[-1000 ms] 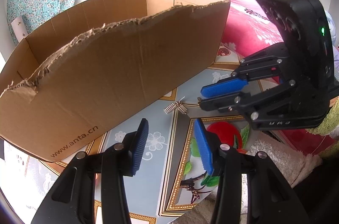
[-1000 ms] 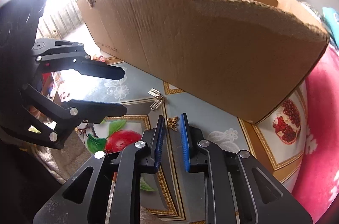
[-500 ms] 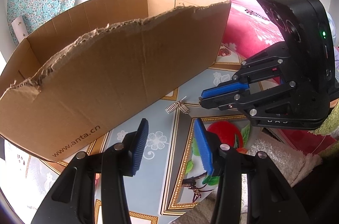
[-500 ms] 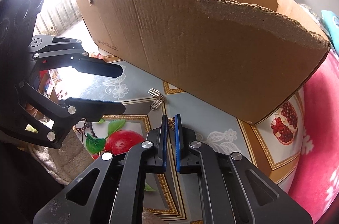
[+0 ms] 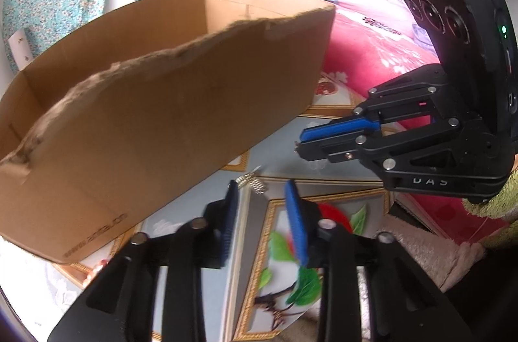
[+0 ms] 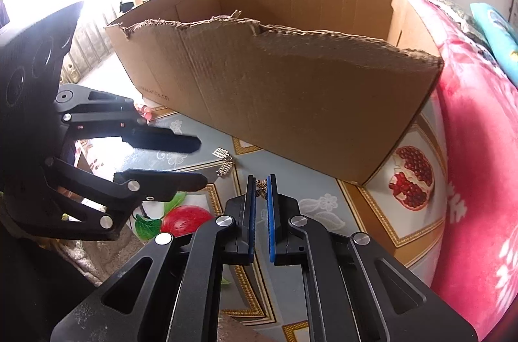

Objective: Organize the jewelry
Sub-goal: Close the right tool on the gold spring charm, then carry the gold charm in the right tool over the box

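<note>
Pinching a small bronze butterfly-shaped charm [image 6: 261,190] between its blue pads, the right gripper [image 6: 261,191] holds it at the fingertips above the fruit-printed table covering [image 6: 327,206]. The left gripper [image 5: 260,206] (blurred in its own view) is closing its jaws with nothing between them. Two silver comb-shaped earrings [image 6: 223,162] lie just ahead, near the torn brown cardboard box [image 6: 291,89].
</note>
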